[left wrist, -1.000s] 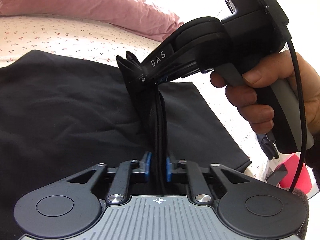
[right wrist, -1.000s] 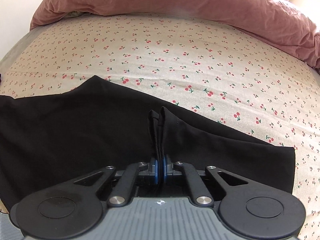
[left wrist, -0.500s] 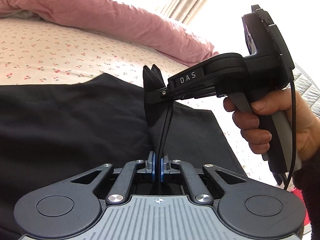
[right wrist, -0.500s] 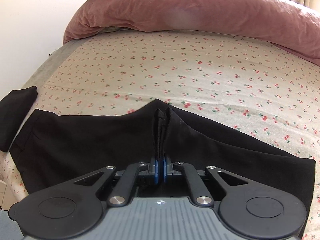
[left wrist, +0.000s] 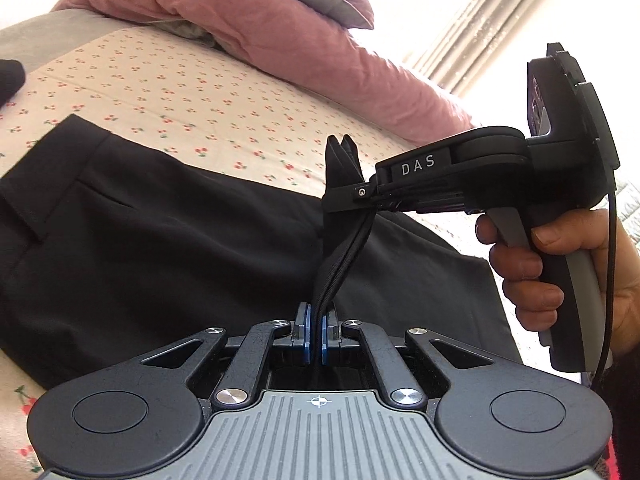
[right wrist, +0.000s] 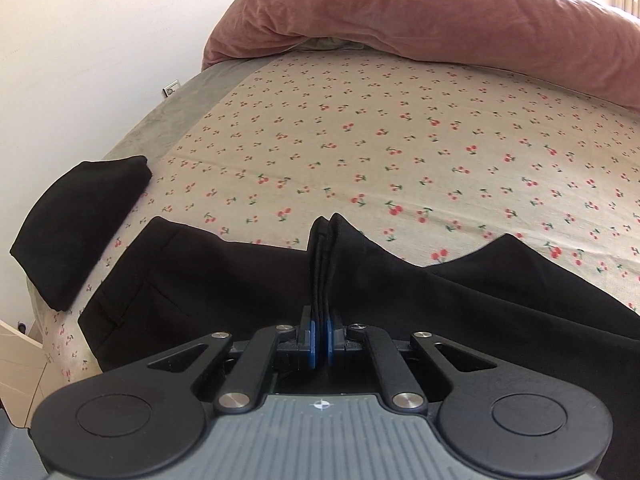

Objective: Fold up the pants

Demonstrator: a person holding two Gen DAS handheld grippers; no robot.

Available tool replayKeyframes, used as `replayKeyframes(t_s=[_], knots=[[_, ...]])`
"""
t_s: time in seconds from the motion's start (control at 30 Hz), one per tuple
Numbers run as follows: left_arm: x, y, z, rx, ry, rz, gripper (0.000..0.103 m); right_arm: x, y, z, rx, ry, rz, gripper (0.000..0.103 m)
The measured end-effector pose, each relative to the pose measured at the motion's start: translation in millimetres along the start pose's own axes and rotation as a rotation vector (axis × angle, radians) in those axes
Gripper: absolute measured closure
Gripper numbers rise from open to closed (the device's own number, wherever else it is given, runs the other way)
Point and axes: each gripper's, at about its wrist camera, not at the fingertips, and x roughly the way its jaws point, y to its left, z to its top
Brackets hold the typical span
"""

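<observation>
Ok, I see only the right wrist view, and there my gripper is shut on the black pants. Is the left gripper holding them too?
Observer: Yes. The left gripper is shut on a bunched edge of the pants.
Operator: Is the cloth between the two grippers hanging slack?
Observer: No. A narrow band of cloth runs fairly straight from the left gripper up to the right gripper.
Operator: Does my gripper have enough cloth in it?
Observer: It seems so: a tip of cloth sticks out above it on the far side.
</observation>
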Motion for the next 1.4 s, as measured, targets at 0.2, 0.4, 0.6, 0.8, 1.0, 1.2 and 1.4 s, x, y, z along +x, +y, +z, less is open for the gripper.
replayKeyframes(t_s=[0.2, 0.4, 0.6, 0.8, 1.0, 1.2, 1.4], knots=[[-30.4, 40.2, 6.7, -0.107, -0.056, 0.027, 0.101, 17.9, 36.5, 13.8, -0.006, -0.005, 0.057, 0.099], [-49.3, 81.7, 11.6, -0.222, -0.113, 0.080, 0.101, 40.9, 69.4, 27.5, 0.014, -0.005, 0.141, 0.098], [-65.9, 110.0, 10.5, -0.303, -0.160, 0.190, 0.100, 69.1, 104.6, 36.0, 0.026, 0.005, 0.213, 0.097], [-72.3, 130.9, 15.7, -0.356, -0.204, 0.251, 0.098, 81.1, 115.6, 40.1, 0.063, -0.001, 0.285, 0.080], [-81.3, 108.8, 22.8, -0.201, -0.351, 0.359, 0.079, 43.6, 91.4, 40.6, 0.022, -0.060, 0.270, 0.059], [-60.9, 83.6, 27.8, -0.083, -0.326, 0.300, 0.074, -9.1, 29.5, 19.6, 0.003, -0.116, 0.161, 0.043], [-7.5, 34.3, 19.4, 0.128, -0.150, 0.159, 0.074, -45.9, -28.4, -32.9, -0.029, -0.113, 0.051, 0.039]])
